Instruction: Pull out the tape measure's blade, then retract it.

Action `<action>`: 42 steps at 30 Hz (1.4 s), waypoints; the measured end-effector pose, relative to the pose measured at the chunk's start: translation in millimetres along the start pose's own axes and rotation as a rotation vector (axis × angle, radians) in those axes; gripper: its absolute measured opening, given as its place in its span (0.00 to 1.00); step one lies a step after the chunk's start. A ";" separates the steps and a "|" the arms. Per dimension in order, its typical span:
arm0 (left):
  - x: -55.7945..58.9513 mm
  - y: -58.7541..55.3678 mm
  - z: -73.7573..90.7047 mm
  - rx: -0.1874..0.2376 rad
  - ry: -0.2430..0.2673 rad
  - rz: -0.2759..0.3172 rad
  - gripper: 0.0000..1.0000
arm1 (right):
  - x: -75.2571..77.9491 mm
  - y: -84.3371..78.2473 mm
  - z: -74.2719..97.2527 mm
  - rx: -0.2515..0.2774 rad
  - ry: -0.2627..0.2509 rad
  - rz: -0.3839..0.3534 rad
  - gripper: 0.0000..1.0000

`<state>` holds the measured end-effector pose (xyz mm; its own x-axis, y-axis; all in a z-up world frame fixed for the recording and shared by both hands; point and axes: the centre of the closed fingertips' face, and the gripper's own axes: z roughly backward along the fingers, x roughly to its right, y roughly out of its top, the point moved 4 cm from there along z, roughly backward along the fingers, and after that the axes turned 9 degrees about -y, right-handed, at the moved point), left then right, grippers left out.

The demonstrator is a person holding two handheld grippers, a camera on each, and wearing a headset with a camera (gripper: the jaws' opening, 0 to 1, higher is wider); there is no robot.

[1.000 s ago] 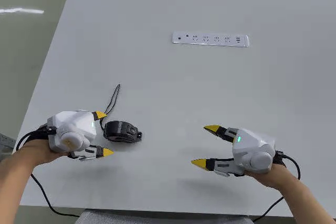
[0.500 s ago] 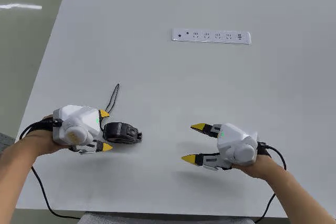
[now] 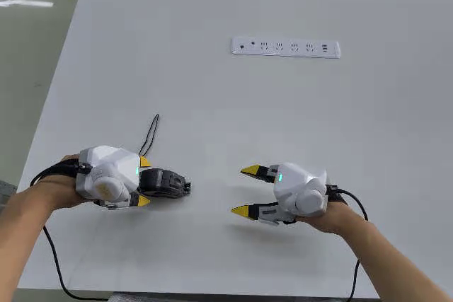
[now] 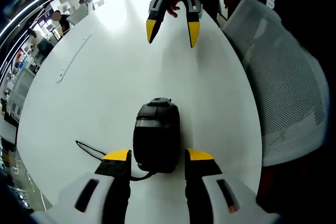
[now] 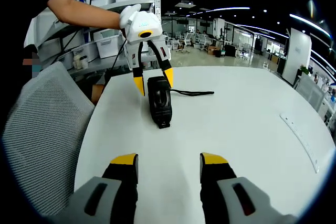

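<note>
A black tape measure [image 3: 165,180] lies on the white table [image 3: 212,104], its black wrist cord [image 3: 150,134] trailing away behind it. My left gripper [image 3: 144,182] is open, and its yellow-tipped fingers straddle the rear of the case. In the left gripper view the tape measure [image 4: 156,134] sits between the tips of my left gripper [image 4: 157,156], with a thin gap on each side. My right gripper [image 3: 245,190] is open and holds nothing, a short way right of the case and pointing at it. In the right gripper view, my right gripper [image 5: 169,159] faces the tape measure [image 5: 159,100]. No blade shows.
A white power strip [image 3: 285,47] lies far back on the table. The near table edge runs just behind both hands. A white mesh chair [image 4: 283,93] stands at that edge. Cables trail from both grippers.
My left gripper has slid forward around the tape measure's rear and its jaws have narrowed. My right gripper has moved left toward the case. The tape measure has stayed put.
</note>
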<state>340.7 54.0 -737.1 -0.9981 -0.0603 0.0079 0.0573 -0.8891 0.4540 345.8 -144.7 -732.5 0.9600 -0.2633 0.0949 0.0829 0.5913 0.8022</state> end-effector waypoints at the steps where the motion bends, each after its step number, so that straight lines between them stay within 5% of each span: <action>1: -0.1 0.2 -0.4 0.001 -0.005 -0.006 0.36 | -0.1 1.1 -3.1 -0.001 0.006 0.004 0.47; 14: -2.8 7.2 -6.3 0.048 -0.039 -0.016 0.32 | 0.3 12.0 -37.9 0.005 0.069 0.032 0.41; 24: -0.3 8.9 -5.4 0.039 -0.045 -0.035 0.30 | -8.3 14.3 -60.5 -0.010 0.124 0.038 0.36; 33: -2.4 2.7 -6.9 0.049 -0.045 -0.014 0.30 | -17.2 20.7 -76.4 -0.009 0.155 0.036 0.29; 42: -5.2 -1.7 -8.9 0.068 -0.048 -0.009 0.29 | -20.4 10.0 -103.5 -0.032 0.161 0.075 0.17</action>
<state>346.0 51.8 -745.9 -0.9985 -0.0298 0.0455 0.0489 -0.8566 0.5137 354.7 -54.6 -787.4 0.9940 -0.0936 0.0566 0.0151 0.6295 0.7768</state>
